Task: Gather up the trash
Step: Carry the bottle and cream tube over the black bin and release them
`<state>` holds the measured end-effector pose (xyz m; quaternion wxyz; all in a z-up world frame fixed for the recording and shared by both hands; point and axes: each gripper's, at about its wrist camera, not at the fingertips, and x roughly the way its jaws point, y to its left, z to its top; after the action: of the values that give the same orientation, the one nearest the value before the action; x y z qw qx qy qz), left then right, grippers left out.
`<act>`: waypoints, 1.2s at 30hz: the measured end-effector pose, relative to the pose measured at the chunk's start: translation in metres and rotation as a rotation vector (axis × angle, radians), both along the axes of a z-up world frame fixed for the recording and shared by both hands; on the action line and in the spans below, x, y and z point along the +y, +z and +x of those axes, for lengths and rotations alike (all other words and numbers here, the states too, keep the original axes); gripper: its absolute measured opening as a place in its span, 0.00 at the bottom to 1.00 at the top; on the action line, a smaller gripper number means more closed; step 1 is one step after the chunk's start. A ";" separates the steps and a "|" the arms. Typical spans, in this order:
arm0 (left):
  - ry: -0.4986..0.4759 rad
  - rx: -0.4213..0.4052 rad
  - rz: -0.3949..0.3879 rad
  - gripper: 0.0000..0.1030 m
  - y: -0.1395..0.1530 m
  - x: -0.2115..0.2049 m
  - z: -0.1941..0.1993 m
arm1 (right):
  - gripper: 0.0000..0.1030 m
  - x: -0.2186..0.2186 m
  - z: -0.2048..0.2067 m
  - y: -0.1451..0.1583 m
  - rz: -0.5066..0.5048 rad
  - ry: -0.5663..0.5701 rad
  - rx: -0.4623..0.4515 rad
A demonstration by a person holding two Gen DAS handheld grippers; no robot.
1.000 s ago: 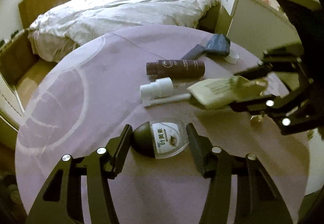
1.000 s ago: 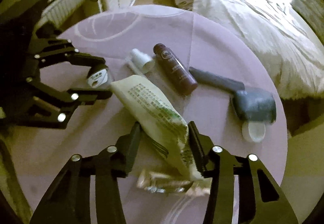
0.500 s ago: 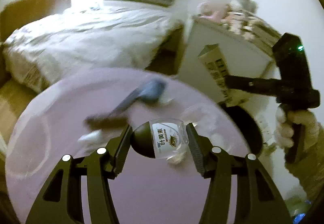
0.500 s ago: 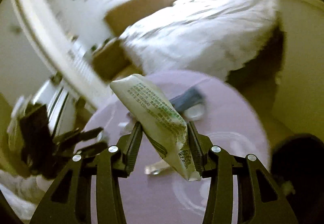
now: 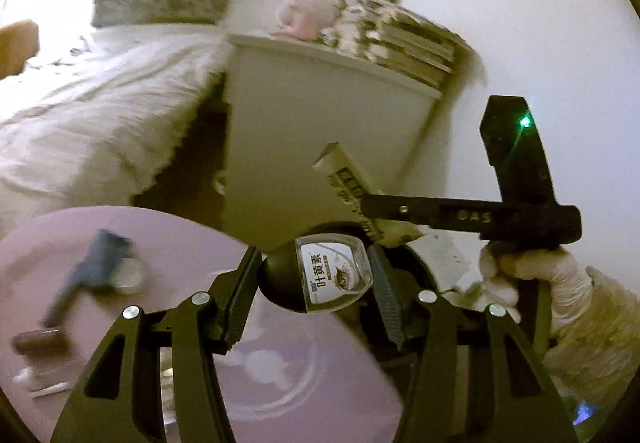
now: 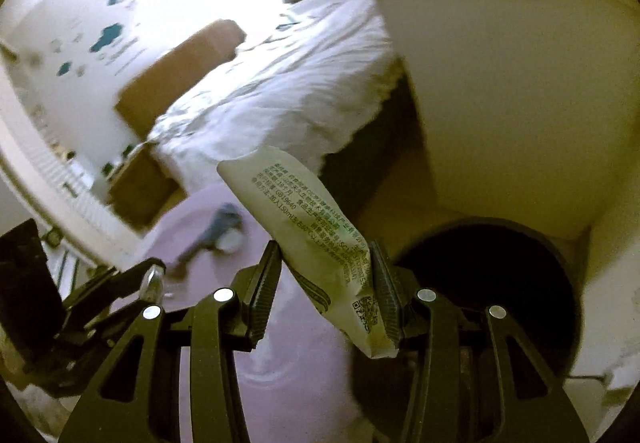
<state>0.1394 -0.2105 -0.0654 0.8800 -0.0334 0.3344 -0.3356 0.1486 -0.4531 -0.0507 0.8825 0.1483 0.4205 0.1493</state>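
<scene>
The left gripper is clamped on a small eye-drop bottle, while the right gripper, held in a white-gloved hand, pinches a pale printed sachet.

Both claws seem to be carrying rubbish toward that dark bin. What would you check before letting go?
1. Left gripper clamped on the small clear eye-drop bottle with dark cap: ok.
2. Right gripper clamped on the pale printed sachet: ok.
3. Round dark bin in sight beside the purple round table: ok.
4. Sachet directly over the bin's opening: not ok, it hangs at the rim.
5. Bottle over the opening: cannot tell.
</scene>
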 end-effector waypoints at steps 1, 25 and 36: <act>-0.017 0.017 -0.008 0.52 -0.004 -0.007 0.003 | 0.44 -0.008 0.003 -0.007 -0.001 -0.019 0.011; -0.137 0.234 0.040 0.54 -0.075 -0.110 0.049 | 0.49 -0.100 0.016 -0.104 -0.006 -0.288 0.206; -0.108 0.170 0.008 0.77 -0.048 -0.084 0.034 | 0.66 -0.082 0.007 -0.087 -0.006 -0.275 0.193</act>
<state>0.1739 -0.2946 -0.1139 0.8291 -0.0403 0.4107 -0.3772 0.1553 -0.5353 -0.1373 0.8507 0.2156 0.4793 0.0111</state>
